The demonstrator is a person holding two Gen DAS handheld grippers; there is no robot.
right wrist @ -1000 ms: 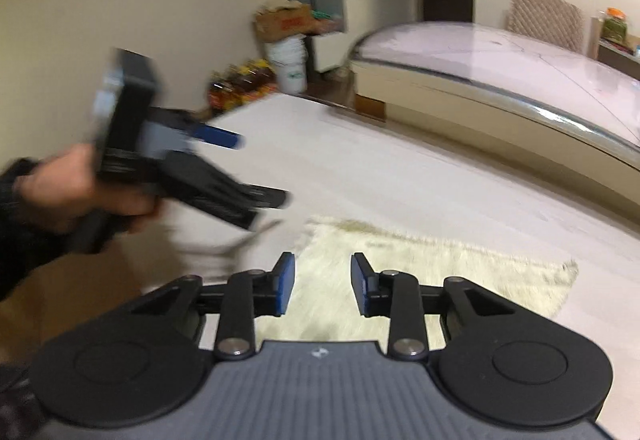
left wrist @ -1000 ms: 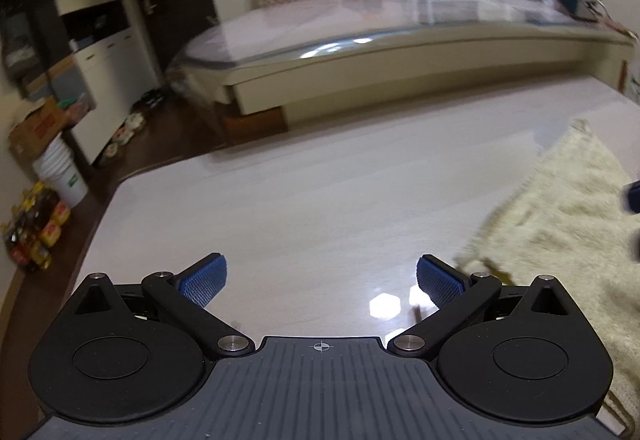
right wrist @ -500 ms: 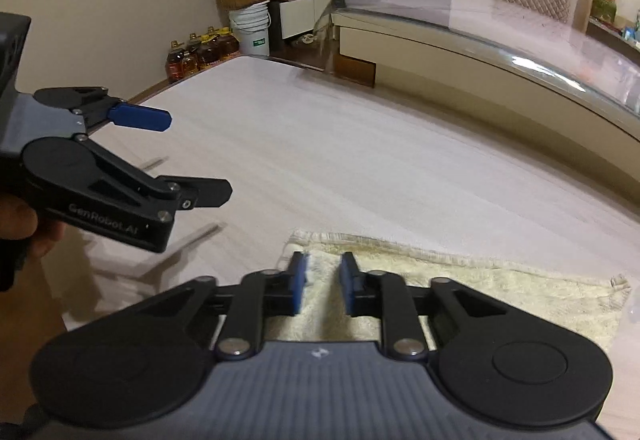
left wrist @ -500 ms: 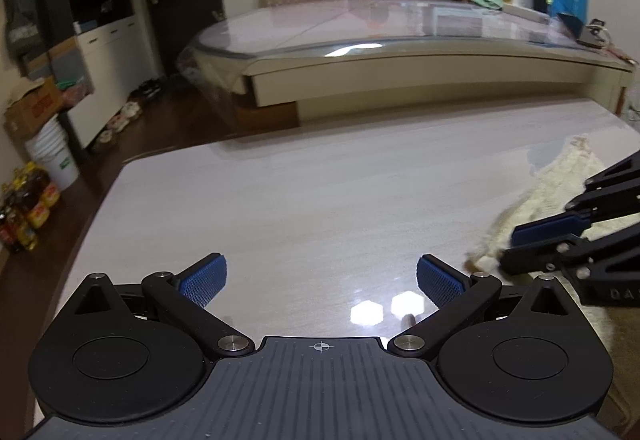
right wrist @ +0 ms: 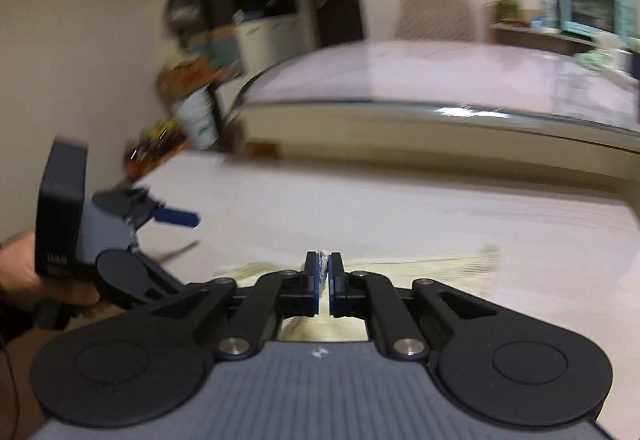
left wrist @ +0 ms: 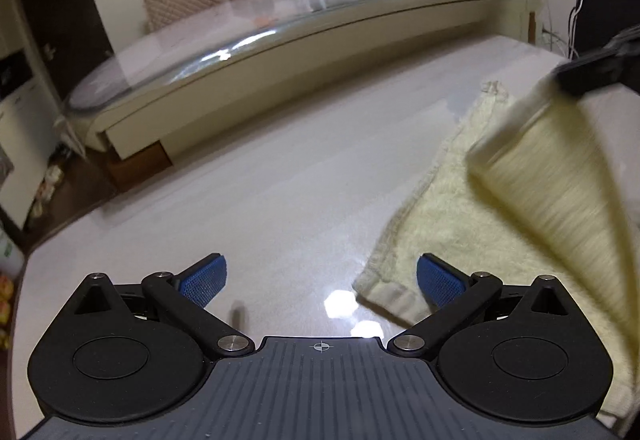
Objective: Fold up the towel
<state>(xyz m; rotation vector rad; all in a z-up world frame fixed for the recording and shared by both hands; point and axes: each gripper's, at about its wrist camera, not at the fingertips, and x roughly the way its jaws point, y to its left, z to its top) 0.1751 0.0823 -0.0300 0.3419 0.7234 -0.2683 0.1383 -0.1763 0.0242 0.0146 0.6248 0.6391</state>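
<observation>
The cream towel [left wrist: 460,224] is lying on the pale table [left wrist: 260,179], filling the 3 o'clock side of the left wrist view. Its near corner is sitting just inside the left gripper's [left wrist: 322,276] right-hand blue pad [left wrist: 438,278], at about 4 o'clock of the gap between the fingers. The pad is overlapping the towel's hem in the picture, though whether they are touching cannot be told. The left-hand pad [left wrist: 204,278] is standing over bare tabletop, well apart from the cloth. This gripper's fingers are spread wide and are holding nothing.

At 2 o'clock in the same view, the right gripper [left wrist: 592,73] is showing as a dark, blurred shape, and a flap of towel is hanging from it, lifted off the table and curling over the flat part below.

In the right wrist view, the right gripper's [right wrist: 324,280] fingers are pressed together, pinching a thin edge of towel [right wrist: 420,264] between the blue pads. The rest of the cloth is stretching out toward 3 o'clock behind the fingertips. At 9 o'clock a hand [right wrist: 24,280] is holding the left gripper [right wrist: 172,236], its fingers parted above the table.
</observation>
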